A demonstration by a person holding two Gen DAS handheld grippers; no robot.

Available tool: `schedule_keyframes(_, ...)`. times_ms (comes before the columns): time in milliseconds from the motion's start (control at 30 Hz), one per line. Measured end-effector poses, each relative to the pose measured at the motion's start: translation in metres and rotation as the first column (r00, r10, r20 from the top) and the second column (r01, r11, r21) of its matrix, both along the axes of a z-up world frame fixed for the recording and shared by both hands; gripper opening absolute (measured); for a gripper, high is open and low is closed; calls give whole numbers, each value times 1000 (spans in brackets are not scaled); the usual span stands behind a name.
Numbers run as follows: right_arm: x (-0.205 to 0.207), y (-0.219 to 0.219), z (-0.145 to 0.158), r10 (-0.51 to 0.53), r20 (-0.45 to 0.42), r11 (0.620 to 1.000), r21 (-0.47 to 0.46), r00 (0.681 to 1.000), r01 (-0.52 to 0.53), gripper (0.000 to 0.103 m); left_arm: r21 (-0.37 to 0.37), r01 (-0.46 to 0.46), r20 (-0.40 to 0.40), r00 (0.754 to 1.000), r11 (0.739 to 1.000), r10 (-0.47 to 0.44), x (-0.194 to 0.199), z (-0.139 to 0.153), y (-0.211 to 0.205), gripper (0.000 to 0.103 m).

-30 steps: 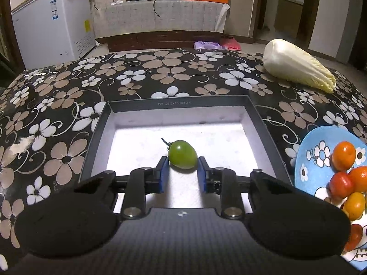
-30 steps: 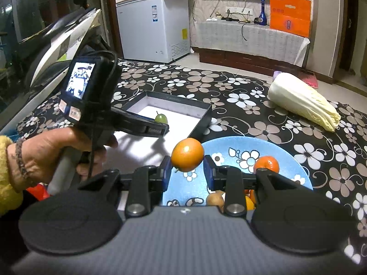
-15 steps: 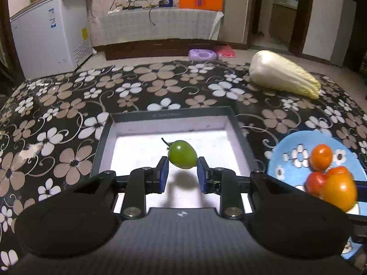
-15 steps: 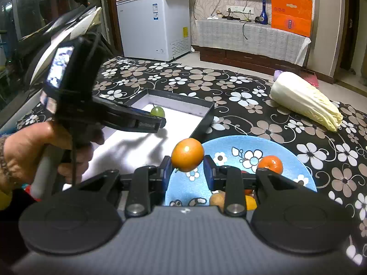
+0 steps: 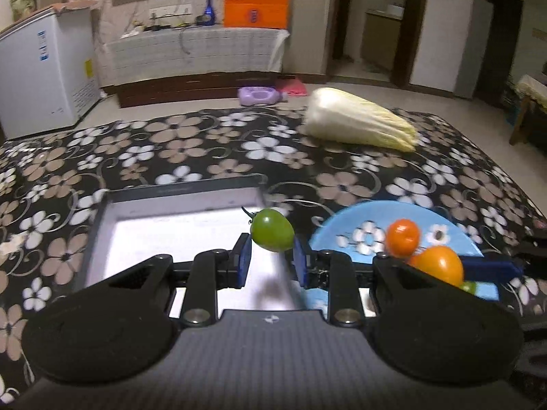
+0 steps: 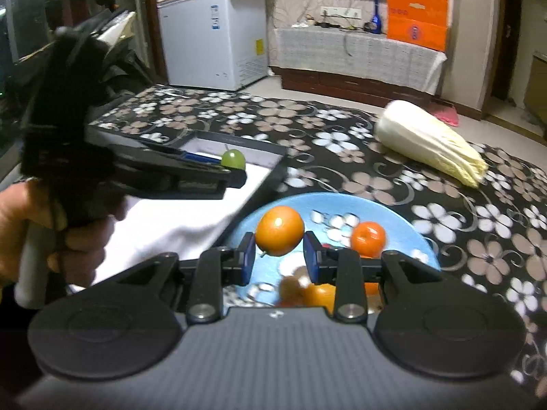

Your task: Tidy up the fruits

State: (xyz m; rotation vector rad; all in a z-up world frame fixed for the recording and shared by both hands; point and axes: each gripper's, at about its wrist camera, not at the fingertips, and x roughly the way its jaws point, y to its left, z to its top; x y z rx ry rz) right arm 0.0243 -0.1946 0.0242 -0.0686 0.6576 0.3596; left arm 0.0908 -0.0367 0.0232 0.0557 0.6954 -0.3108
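Observation:
My left gripper (image 5: 271,259) is shut on a small green tomato (image 5: 272,229) and holds it in the air above the right rim of the white-bottomed box (image 5: 112,205). From the right wrist view the same green tomato (image 6: 233,159) shows at the tip of the left gripper (image 6: 236,171), over the box (image 6: 273,157). An orange fruit (image 6: 279,230) is clamped in my right gripper (image 6: 279,259), shut on it above the blue flowered plate (image 6: 403,218). That plate (image 5: 355,215) carries several orange and red fruits (image 5: 402,237).
A napa cabbage (image 5: 355,124) lies at the back right of the flower-patterned table (image 5: 205,150). A person's hand (image 6: 82,239) grips the left tool's handle. A white freezer (image 6: 212,37) and a low cabinet stand beyond the table.
My left gripper lifted the green tomato off the box floor and swung it right toward the plate. The right gripper stayed in place with its orange fruit.

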Motion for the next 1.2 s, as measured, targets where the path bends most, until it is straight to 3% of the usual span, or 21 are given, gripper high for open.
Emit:
schedule_keyframes(367, 6, -40, -17, -135, -51, 990, -46, 990, 133, 33, 12, 148, -36, 988, 989, -147, -17, -16, -61, 31)
schedule_keyframes(767, 12, -45, -25, -159, -69, 986, -67, 985, 155, 35, 33, 156, -58, 986, 987, -154, -20, -25, -64, 32)
schedule_keyframes(900, 8, -47, -21, -158, -55, 987, -52, 986, 155, 39, 36, 152, -52, 987, 988, -150, -28, -23, -63, 33)
schedule_keyframes(1000, 2, -51, -17, -165, -38, 986, -19, 986, 164, 45, 37, 139, -47, 989, 990, -138, -34, -20, -60, 48)
schedule_keyframes(1200, -9, -62, -7, -177, -5, 982, 68, 984, 176, 49, 42, 141, -22, 990, 989, -140, -54, -15, -59, 49)
